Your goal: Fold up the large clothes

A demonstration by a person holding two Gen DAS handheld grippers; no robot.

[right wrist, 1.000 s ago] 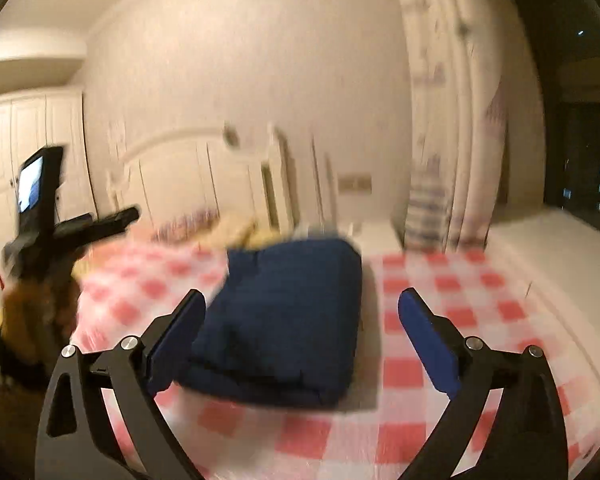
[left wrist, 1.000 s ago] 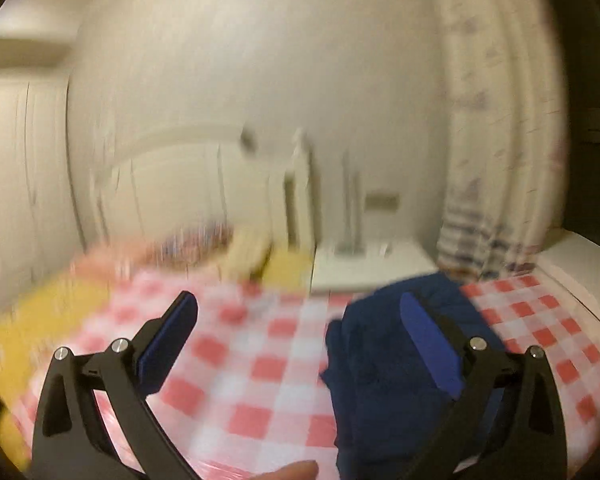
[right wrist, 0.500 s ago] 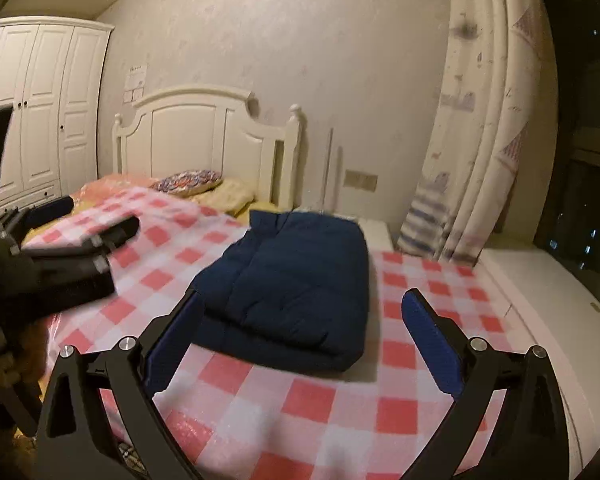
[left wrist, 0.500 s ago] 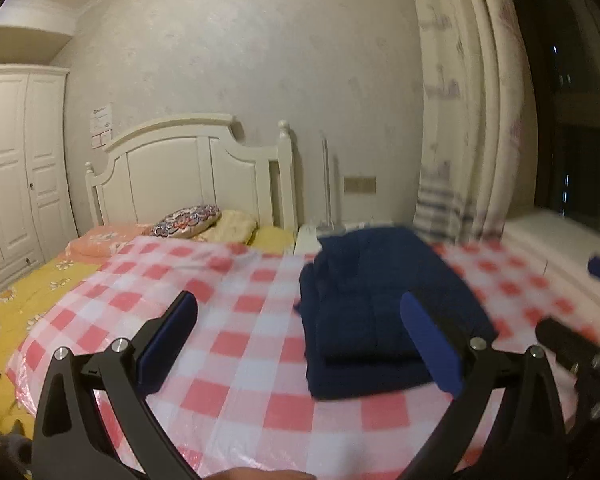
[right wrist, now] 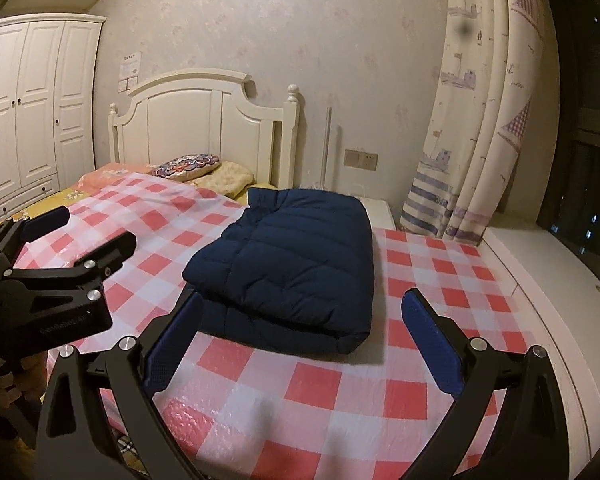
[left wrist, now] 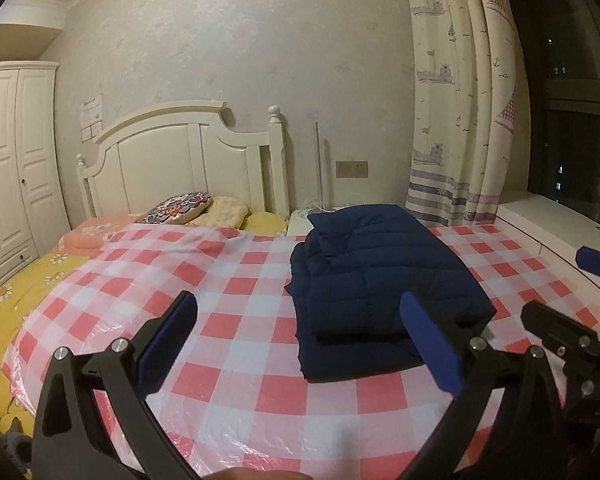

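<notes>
A navy padded jacket lies folded into a thick rectangle on the red-and-white checked sheet of the bed; it also shows in the right wrist view. My left gripper is open and empty, held back from the near edge of the bed, left of the jacket. My right gripper is open and empty, just short of the jacket's near edge. The right gripper shows at the right in the left wrist view. The left gripper shows at the left in the right wrist view.
A white headboard and pillows stand at the far end of the bed. A white wardrobe is at the left. A curtain, a dark window and a white sill run along the right. A white nightstand sits behind the jacket.
Both grippers have pulled back and steadied, so more of the bed shows. The folded jacket lies still. Both grippers stay open.
</notes>
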